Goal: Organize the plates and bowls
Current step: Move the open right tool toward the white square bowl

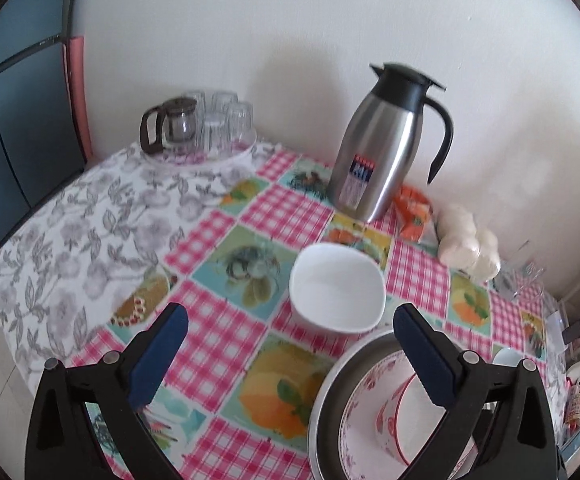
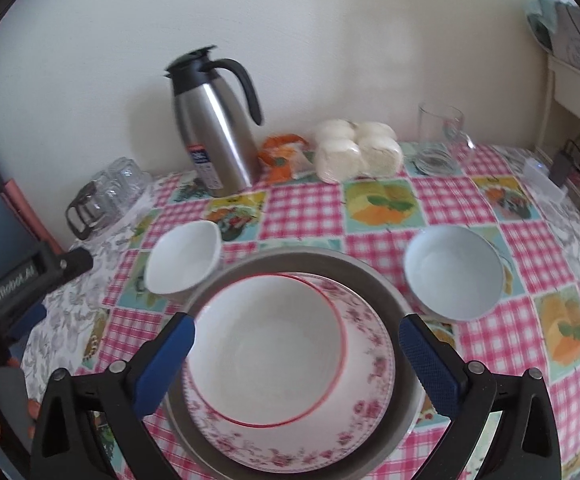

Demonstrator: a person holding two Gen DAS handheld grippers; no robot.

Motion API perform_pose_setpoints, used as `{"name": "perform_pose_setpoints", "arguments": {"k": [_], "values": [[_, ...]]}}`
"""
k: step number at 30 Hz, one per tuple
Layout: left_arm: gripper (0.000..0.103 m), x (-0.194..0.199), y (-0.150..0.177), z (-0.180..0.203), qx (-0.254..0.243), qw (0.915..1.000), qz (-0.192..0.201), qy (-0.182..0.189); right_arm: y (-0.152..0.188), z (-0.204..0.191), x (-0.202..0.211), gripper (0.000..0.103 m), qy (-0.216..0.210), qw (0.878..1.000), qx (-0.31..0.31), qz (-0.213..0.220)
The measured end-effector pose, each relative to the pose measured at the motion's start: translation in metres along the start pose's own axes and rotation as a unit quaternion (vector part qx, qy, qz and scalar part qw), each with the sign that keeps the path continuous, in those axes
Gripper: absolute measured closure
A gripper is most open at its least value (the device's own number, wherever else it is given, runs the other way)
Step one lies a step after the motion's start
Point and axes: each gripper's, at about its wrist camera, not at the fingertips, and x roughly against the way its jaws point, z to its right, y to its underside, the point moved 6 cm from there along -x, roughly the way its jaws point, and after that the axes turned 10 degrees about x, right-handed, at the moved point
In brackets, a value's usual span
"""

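Bowls (image 2: pixel 266 354) stacked on checked tablecloth (image 2: pixel 306 204), against white wall (image 2: pixel 330 40).

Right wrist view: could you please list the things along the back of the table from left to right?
Upturned glasses → steel thermos jug → orange packet → bag of white buns → clear glass mug.

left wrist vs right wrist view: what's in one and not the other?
Left wrist only: nothing of note on the table that the other lacks.

Right wrist only: the round pale bowl in full, a clear glass mug, and the left gripper's body at the left edge.

Both: square white bowl, steel jug, red-rimmed bowl in the floral plate on the grey tray, upturned glasses, and each view's own open gripper.
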Motion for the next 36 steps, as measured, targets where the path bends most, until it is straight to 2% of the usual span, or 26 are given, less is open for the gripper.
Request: {"name": "perform_pose_setpoints", "arguments": {"k": [6, 11, 19, 28, 36], "values": [[0.001, 0.006, -0.013, -0.008, 0.004, 0.9996, 0.016, 0.021, -0.005, -0.017, 0.003, 0.0, 0.0, 1.0, 0.021, 0.018], [0.001, 0.007, -0.024, -0.027, 0.041, 0.9985, 0.024, 0.027, -0.007, -0.026, 0.002, 0.0, 0.001, 0.999, 0.028, 0.025], [0.001, -0.012, -0.034, -0.057, 0.097, 0.993, -0.006, 0.067, -0.005, -0.04, -0.009, 0.0, -0.006, 0.999, 0.032, 0.017], [0.001, -0.041, -0.038, -0.088, 0.122, 0.9914, -0.037, 0.032, -0.002, -0.059, -0.03, 0.0, 0.011, 0.998, 0.063, -0.011], [0.001, -0.061, -0.043, -0.093, 0.133, 0.9886, -0.053, 0.048, -0.003, -0.069, -0.046, 0.0, 0.03, 0.996, 0.084, -0.028]]}}
